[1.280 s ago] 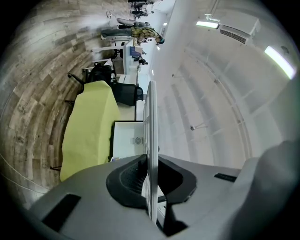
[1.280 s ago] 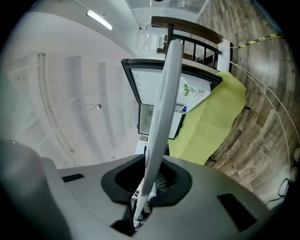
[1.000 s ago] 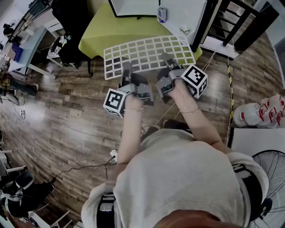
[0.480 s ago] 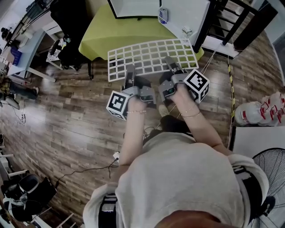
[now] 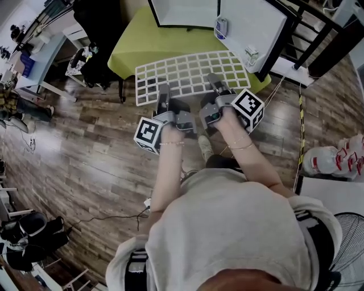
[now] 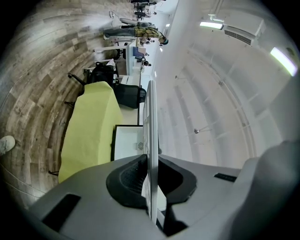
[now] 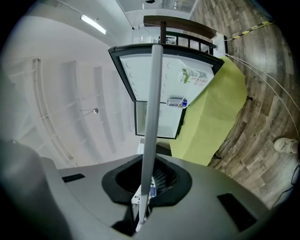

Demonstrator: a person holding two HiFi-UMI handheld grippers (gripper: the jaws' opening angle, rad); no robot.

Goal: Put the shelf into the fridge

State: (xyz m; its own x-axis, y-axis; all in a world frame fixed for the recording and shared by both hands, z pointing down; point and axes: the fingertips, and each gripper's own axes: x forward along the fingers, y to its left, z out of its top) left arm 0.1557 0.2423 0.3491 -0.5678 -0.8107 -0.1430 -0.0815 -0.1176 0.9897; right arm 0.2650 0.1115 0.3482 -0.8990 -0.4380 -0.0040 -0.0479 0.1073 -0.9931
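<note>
1. The left gripper [image 5: 164,94] and right gripper [image 5: 216,84] both pinch the shelf's [image 5: 190,71] near edge.
2. The shelf hangs over the green table [image 5: 129,50], near the open fridge [image 5: 183,12].
3. It is not inside yet.

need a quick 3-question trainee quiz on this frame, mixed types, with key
1. True or false: the left gripper and the right gripper are both shut on the shelf.
2. The shelf is: A) a white grid, B) a glass pane, C) a wooden board.
3. Fill in: the door of the fridge is ___.
Key: 1 true; 2 A; 3 open.
</note>
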